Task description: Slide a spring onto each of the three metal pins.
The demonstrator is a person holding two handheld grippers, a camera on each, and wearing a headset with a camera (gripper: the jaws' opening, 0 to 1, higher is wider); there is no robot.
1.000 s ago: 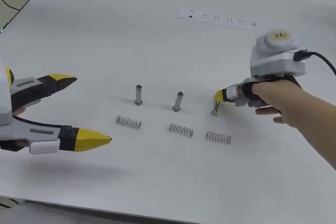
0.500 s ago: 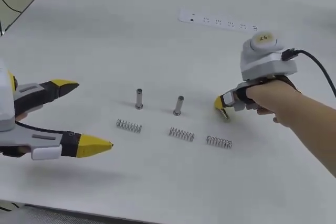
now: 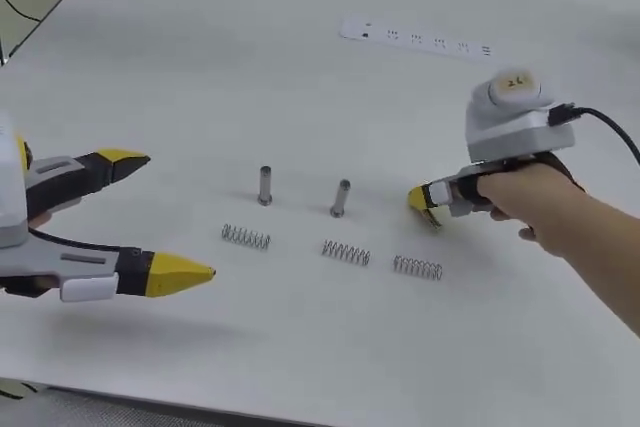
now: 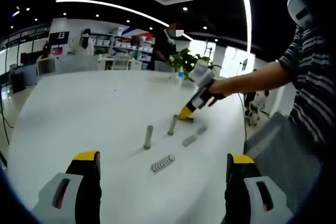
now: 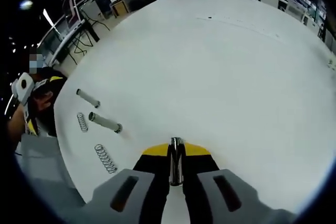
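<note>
Since a second ago the third pin [image 5: 176, 164] has left the surface [image 3: 300, 347]. It stood then at the tips of the right gripper [image 3: 426, 203]; now that gripper's fingers [image 5: 152, 157] are closed on it. The right gripper view shows it lying lengthwise between the two fingers, its top end just past their yellow tips. From the head view the pin is hard to make out, tucked among the yellow tips and partly behind the hand [image 3: 525, 195] that grips the tool. Whether the pin hangs upright or tilted cannot be told from there.

The left gripper [image 3: 165, 215] hangs over the left side of the surface much where it was before. Its fingers are spread wide and hold nothing, and its body is cut off by the edge of the head view. Its own view looks between the two yellow tips [image 4: 86, 156] toward the parts, which lie well ahead of them.

The two other pins [image 3: 265, 185] [image 3: 341, 197] stand upright where they stood before, to the left of the right gripper. A row of three springs [image 3: 346, 252] lies just nearer the person, one spring before each standing pin. The rightmost spring [image 3: 417, 267] lies near the right gripper's fingertips and apart from them. A power strip [image 3: 415, 39] lies far back.
</note>
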